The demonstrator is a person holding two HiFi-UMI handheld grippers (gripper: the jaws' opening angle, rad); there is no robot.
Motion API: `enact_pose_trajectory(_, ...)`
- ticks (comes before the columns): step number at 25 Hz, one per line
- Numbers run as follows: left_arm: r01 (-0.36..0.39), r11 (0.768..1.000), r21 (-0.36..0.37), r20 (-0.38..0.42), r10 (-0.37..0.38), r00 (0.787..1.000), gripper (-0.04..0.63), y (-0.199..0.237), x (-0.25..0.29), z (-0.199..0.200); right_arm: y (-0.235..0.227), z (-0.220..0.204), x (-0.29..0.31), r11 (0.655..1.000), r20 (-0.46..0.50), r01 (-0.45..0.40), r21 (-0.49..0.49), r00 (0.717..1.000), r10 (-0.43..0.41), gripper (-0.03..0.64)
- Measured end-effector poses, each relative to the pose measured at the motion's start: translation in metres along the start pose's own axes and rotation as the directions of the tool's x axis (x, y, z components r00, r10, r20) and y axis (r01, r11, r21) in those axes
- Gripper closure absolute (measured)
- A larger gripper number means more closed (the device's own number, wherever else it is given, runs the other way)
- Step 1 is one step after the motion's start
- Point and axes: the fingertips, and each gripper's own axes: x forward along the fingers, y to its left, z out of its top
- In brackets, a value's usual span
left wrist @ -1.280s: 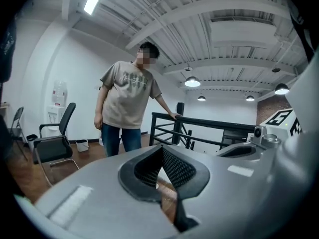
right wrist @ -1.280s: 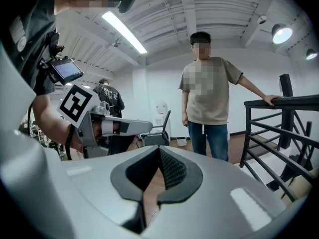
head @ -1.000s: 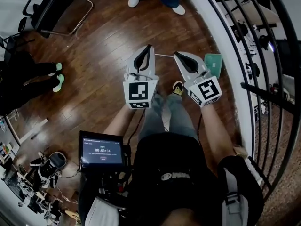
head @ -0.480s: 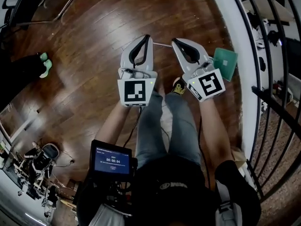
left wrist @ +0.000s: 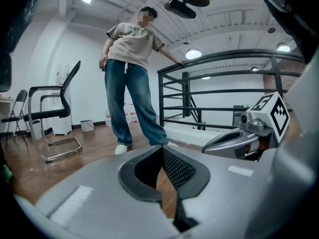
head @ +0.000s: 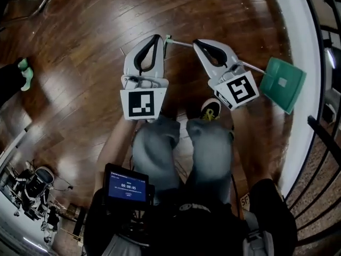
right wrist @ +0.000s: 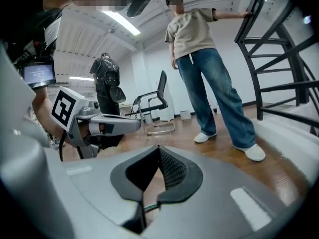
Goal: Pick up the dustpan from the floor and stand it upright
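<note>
The dustpan lies flat on the wooden floor. Its green pan is at the floor's right edge, close against the white kerb under the black railing. Its thin handle runs from there toward the middle of the floor, and its green-tipped end shows just beside the tip of the left tongs.

Both tongs are held out side by side above the floor, and both are closed with their tips together. In each gripper view only floor shows through the hollow between the pads, plus a small green sliver low in the gap. Neither grips anything. In the head view the right tongs hang over the handle and hide its middle stretch; I cannot tell whether they touch it.

The wearer's yellow-and-black shoe stands behind the right tongs, and a small screen sits at the waist. A person in jeans stands further off, next to an office chair.
</note>
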Motion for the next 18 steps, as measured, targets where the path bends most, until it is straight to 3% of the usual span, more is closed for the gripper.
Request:
enact_pose_trajectory(5, -0.022, 1.0, -0.022, 0.047, 0.023, 0.999, 0.575, 0.028, 0.047, -0.081, -0.021, -0.083, 0.049, 0.993, -0.015, -0.115, -0.038, 0.993, 0.115, 0.614)
enact_pose_trajectory(8, -0.05, 0.995, -0.091, 0.032, 0.053, 0.998, 0.575, 0.051, 0.06, -0.106, -0.02, -0.126, 0.075, 0.967, -0.161, -0.228, -0.113, 0.965, 0.209, 0.612)
enact_pose_trajectory(10, -0.061, 0.99, -0.128, 0.026, 0.065, 0.998, 0.575, 0.06, 0.063, -0.112, -0.019, -0.158, 0.086, 0.943, -0.3, -0.293, -0.16, 0.924, 0.236, 0.608)
enact_pose_trajectory(13, -0.068, 0.989, -0.13, 0.018, 0.071, 0.997, 0.575, 0.062, 0.068, -0.112, -0.011, -0.201, 0.096, 0.907, -0.472, -0.384, -0.173, 0.841, 0.266, 0.441)
enact_pose_trajectory(18, -0.044, 0.992, -0.115, 0.018, 0.046, 0.999, 0.575, 0.058, 0.07, -0.114, -0.001, -0.264, 0.107, 0.856, -0.63, -0.465, -0.224, 0.74, 0.237, 0.465)
